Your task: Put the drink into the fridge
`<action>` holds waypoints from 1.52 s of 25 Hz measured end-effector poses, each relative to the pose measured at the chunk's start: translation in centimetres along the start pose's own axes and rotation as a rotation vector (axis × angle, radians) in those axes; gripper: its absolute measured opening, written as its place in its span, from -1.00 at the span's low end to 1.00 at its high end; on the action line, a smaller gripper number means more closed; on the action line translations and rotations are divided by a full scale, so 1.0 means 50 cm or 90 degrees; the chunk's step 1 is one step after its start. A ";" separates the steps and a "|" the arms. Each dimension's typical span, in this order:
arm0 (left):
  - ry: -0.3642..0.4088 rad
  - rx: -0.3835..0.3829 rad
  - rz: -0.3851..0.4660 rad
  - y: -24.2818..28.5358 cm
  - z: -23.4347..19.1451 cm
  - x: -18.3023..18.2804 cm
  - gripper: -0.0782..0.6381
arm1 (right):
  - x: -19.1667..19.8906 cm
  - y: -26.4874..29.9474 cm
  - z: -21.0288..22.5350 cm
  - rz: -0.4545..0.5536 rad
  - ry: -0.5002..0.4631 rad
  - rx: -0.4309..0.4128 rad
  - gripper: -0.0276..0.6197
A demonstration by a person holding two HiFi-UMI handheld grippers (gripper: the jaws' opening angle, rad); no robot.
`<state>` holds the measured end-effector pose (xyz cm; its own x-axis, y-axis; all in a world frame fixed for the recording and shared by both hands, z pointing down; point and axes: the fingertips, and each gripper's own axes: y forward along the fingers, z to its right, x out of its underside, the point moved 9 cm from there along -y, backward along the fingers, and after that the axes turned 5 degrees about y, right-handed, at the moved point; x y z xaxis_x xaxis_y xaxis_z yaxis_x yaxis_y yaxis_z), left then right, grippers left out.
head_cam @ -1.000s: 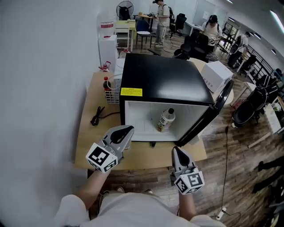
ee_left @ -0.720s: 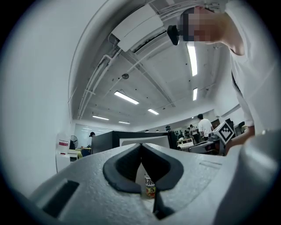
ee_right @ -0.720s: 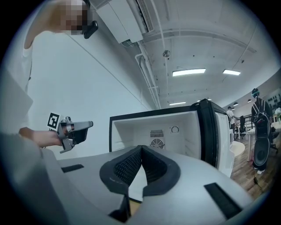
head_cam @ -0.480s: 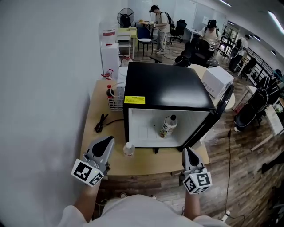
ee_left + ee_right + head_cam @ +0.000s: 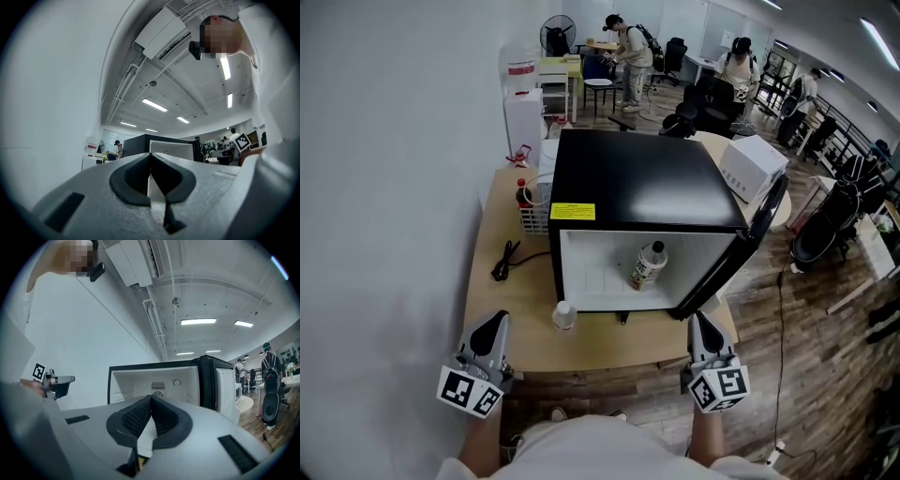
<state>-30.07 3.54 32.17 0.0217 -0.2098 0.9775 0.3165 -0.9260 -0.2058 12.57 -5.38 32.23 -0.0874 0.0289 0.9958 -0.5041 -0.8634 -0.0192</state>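
The black mini fridge (image 5: 647, 178) stands on the wooden table (image 5: 502, 291) with its door (image 5: 741, 248) swung open to the right. A drink bottle (image 5: 649, 265) with a dark cap leans inside the white interior. A small clear bottle (image 5: 564, 315) with a white cap stands on the table in front of the fridge's left corner. My left gripper (image 5: 496, 321) is shut and empty at the table's near left edge, well left of that small bottle. My right gripper (image 5: 699, 321) is shut and empty near the door's lower end. The right gripper view looks into the fridge (image 5: 159, 380).
A white wire basket (image 5: 532, 208) with a red-capped bottle stands left of the fridge, and a black cable (image 5: 502, 262) lies in front of it. A white appliance (image 5: 753, 167) sits behind the fridge on the right. A white wall runs along the left. People and office chairs are far behind.
My left gripper has pulled back to the left and toward me, away from the fridge front, and the small bottle on the table now shows. The right gripper shifted only slightly.
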 end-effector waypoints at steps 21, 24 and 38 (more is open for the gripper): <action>0.013 0.000 -0.017 0.043 0.119 0.014 -0.74 | 0.044 -0.100 0.087 -0.006 0.045 0.031 -0.91; 0.015 0.007 -0.014 0.060 0.139 0.012 -0.74 | 0.052 -0.115 0.107 -0.004 0.052 0.036 -0.91; -0.010 0.015 -0.009 0.087 0.206 0.043 -0.74 | 0.059 -0.150 0.153 -0.019 0.016 0.033 -0.91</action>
<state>-18.88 2.30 33.87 0.0326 -0.1920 0.9809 0.3386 -0.9212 -0.1915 22.66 -2.67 36.00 -0.0943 0.0671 0.9933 -0.4621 -0.8867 0.0160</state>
